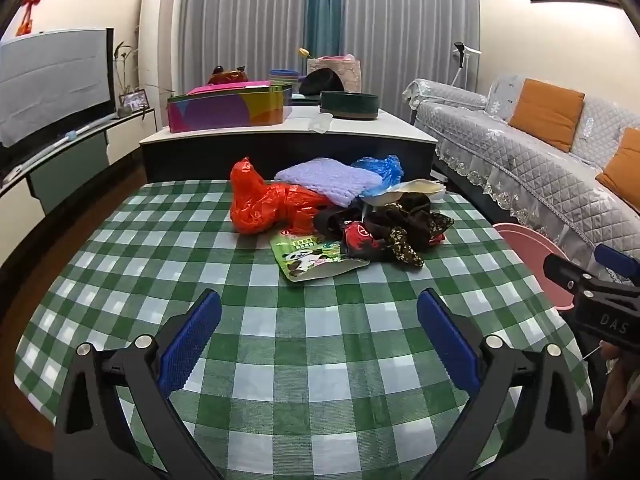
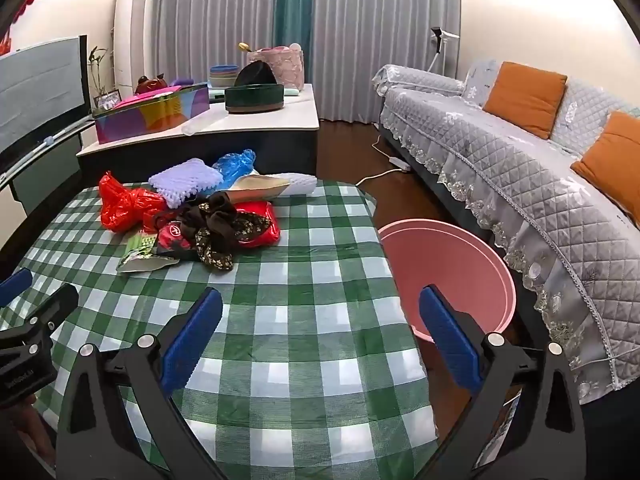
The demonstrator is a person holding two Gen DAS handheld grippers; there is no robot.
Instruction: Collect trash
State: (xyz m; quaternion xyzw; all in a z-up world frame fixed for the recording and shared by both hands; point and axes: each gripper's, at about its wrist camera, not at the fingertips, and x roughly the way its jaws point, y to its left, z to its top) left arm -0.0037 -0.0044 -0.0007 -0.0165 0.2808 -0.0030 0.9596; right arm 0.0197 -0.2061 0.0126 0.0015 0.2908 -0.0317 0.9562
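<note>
Left wrist view, tool: the left gripper (image 1: pixel 319 328) hangs over the bare near half of the green checked table (image 1: pixel 120 288), jaws spread wide, nothing between them.
Left wrist view, trash: the pile sits ahead and slightly right of centre; the panda snack pouch (image 1: pixel 316 260) is its nearest piece, lying flat with its long side running left to right, the orange plastic bag (image 1: pixel 264 200) behind it to the left.
Left wrist view, other tool: the right gripper's (image 1: pixel 596 284) body shows at the right edge, in front of the pink bin (image 1: pixel 528 240).
Right wrist view, tool: the right gripper (image 2: pixel 320 328) is also wide open and empty.
Right wrist view, trash: the dark floral wrapper (image 2: pixel 220 236) and the pile lie ahead and well to the left.
Right wrist view, bin: it stands on the floor just beside the table's right edge, close to this gripper.
Judgement: the left gripper looks better lined up with the pile, the right one with the bin.
</note>
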